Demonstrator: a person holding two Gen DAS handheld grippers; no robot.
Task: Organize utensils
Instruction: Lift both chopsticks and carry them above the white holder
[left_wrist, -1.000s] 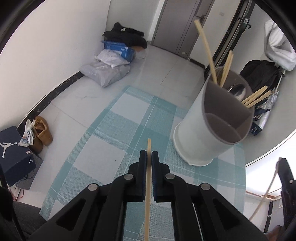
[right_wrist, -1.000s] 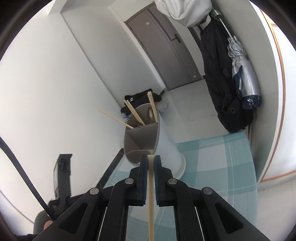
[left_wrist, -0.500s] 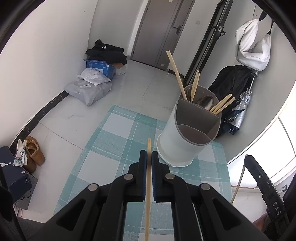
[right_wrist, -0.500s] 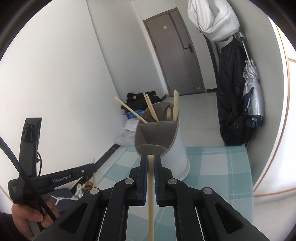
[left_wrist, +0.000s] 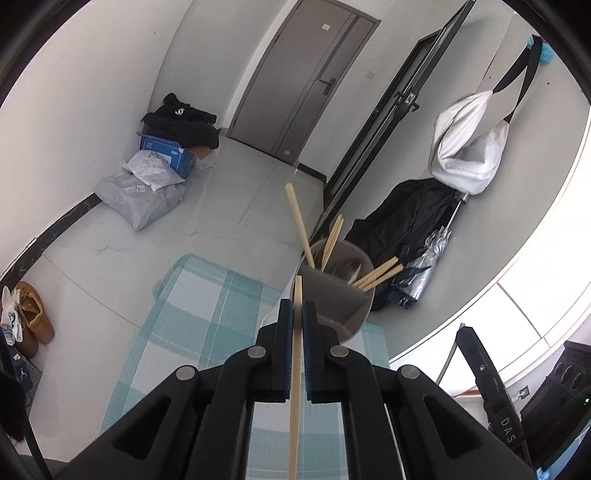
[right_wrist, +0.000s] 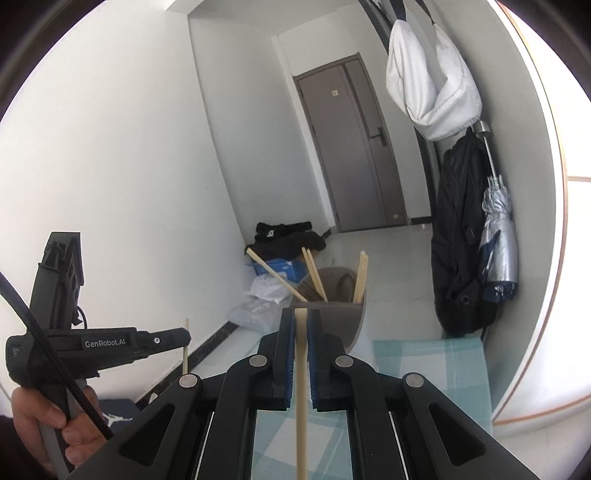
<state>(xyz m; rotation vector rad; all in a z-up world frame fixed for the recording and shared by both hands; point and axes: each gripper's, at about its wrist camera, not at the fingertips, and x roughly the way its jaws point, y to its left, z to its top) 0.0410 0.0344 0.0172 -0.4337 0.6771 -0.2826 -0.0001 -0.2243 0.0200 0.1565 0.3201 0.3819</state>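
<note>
A white utensil holder (left_wrist: 354, 295) with a grey divided insert stands on a teal checked cloth (left_wrist: 207, 302). Its far compartment holds several wooden chopsticks (left_wrist: 299, 225) and a spoon. My left gripper (left_wrist: 297, 308) is shut on a wooden chopstick (left_wrist: 295, 369), just before the holder's near rim. My right gripper (right_wrist: 301, 317) is shut on a pale chopstick (right_wrist: 301, 387), right before the holder (right_wrist: 351, 321). The left gripper (right_wrist: 184, 338) with its chopstick also shows at the left of the right wrist view.
The cloth (right_wrist: 436, 373) covers the table. Beyond it lie floor tiles, bags and a blue box (left_wrist: 166, 151), shoes (left_wrist: 33, 314), a grey door (left_wrist: 295, 81), a black coat and an umbrella (right_wrist: 498, 236) on the right wall.
Both grippers have risen and tilted up, still shut on their chopsticks. The holder now sits lower and closer behind the fingertips in both views.
</note>
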